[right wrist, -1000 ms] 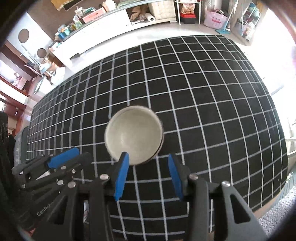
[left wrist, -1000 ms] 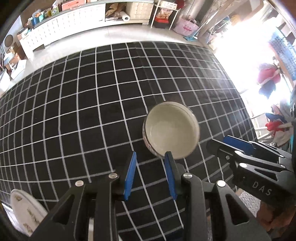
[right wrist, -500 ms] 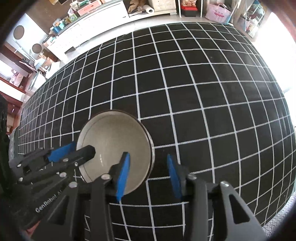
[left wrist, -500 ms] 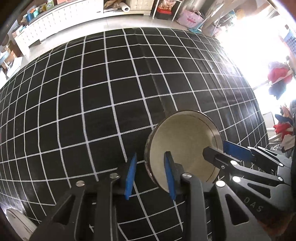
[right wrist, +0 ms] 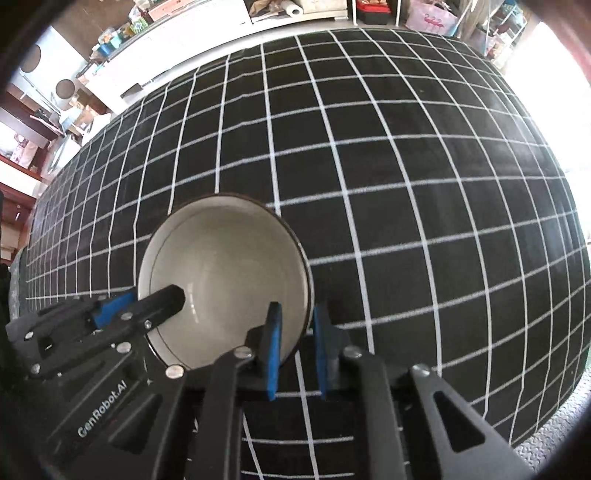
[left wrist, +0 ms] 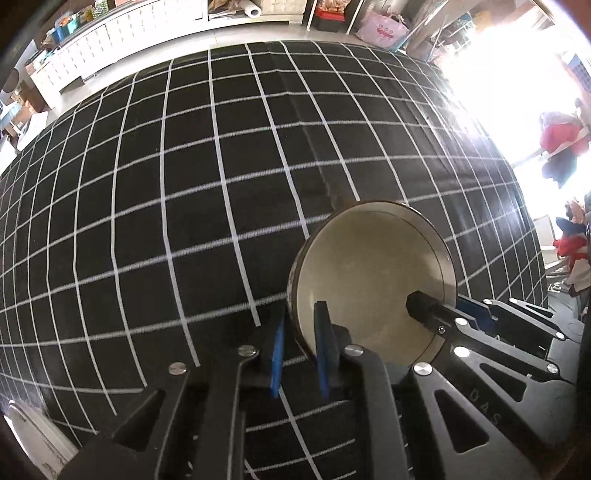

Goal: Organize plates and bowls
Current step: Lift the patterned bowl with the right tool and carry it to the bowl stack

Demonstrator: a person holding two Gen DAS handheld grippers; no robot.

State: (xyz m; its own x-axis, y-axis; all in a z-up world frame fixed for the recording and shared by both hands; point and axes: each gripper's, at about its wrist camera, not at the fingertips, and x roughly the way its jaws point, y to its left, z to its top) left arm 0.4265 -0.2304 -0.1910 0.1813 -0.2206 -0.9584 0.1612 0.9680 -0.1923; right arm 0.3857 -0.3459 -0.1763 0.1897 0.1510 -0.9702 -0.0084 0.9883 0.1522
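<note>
A cream bowl (left wrist: 373, 273) with a dark rim sits on the black grid tablecloth (left wrist: 184, 184). My left gripper (left wrist: 298, 347) is closed on the bowl's left rim, one blue pad inside and one outside. My right gripper (right wrist: 295, 343) is closed on the right rim of the same bowl (right wrist: 229, 269) the same way. Each gripper shows in the other's view: the right one (left wrist: 443, 317) reaching over the rim, and the left one (right wrist: 147, 302) likewise.
A white plate's edge (left wrist: 33, 443) shows at the bottom left of the left wrist view. The table's right edge (right wrist: 554, 369) lies near the bowl. White cabinets (left wrist: 129, 26) and clutter stand beyond the table.
Both grippers have moved in onto the bowl and narrowed from open to closed on its opposite rims. The bowl looks larger and nearer in both views.
</note>
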